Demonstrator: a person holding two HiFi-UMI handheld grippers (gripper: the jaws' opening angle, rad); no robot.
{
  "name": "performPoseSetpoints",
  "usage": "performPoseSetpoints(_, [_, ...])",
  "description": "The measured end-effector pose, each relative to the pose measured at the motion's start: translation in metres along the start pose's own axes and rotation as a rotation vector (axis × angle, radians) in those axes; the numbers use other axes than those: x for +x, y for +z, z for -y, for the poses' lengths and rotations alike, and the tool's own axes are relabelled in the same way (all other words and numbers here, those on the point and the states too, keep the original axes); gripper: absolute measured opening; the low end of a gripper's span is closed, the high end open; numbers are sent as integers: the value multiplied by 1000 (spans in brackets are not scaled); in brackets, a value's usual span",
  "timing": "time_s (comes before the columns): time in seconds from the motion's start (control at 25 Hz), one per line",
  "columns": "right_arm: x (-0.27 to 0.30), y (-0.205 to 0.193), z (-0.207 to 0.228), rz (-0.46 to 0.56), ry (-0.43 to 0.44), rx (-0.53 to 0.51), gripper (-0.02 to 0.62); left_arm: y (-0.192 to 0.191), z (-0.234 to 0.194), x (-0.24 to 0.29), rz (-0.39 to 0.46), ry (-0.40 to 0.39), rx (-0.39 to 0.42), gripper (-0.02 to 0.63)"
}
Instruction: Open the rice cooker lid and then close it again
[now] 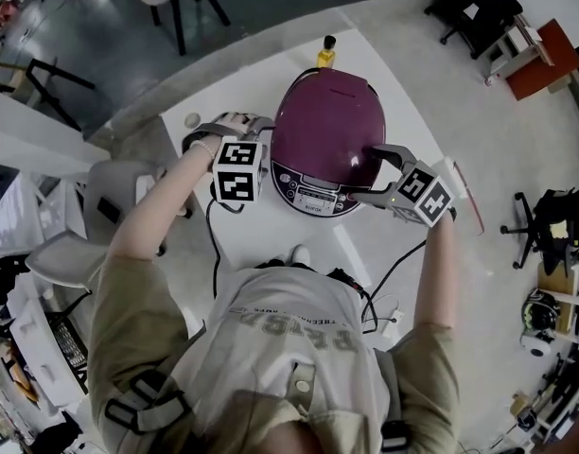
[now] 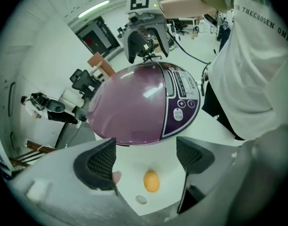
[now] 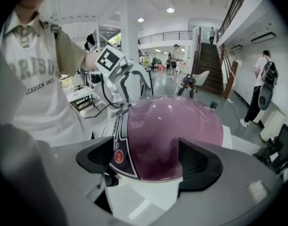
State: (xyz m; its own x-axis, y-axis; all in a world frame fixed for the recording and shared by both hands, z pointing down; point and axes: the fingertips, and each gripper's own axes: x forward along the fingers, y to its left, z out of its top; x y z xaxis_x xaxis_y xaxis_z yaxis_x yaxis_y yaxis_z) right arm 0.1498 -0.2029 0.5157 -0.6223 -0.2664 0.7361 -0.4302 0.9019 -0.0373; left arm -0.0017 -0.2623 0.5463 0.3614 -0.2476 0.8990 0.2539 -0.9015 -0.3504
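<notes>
Reaches both forearms forward over the white surface (image 1: 261, 239). Holds the left gripper (image 1: 231, 127) at the left of the purple rice cooker (image 1: 327, 126), jaws apart and gripping nothing. Holds the right gripper (image 1: 377, 173) close at its right flank, jaws likewise spread, lid down. Wears a shirt (image 2: 257, 60) printed "THECHOSEN ONES". Cannot read the control panel's print. Shows, in the left gripper view only, a small orange oval object (image 2: 151, 181) beside a pale disc (image 2: 140, 200).
</notes>
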Motion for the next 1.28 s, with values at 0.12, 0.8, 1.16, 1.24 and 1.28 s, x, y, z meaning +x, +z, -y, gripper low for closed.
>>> performPoseSetpoints(0.12, [-14,24,3,158,-96,20,420,11,-6,-20,101,75,-95,416])
performPoseSetpoints(0.8, [-98,71,-10,665,-920,111,210,21,-41,-109,570,749,-838,245])
performPoseSetpoints(1.16, [-129,96,-19,790,-1090,158,105,32,-45,-134,655,883,-947,147])
performPoseSetpoints(1.24, [-132,100,-20,801,-1112,151,77,31,-46,-139,677,913,-986,121])
performPoseSetpoints(1.28, [-132,102,-21,805,-1121,144,67,31,-47,-142,689,927,-1004,107])
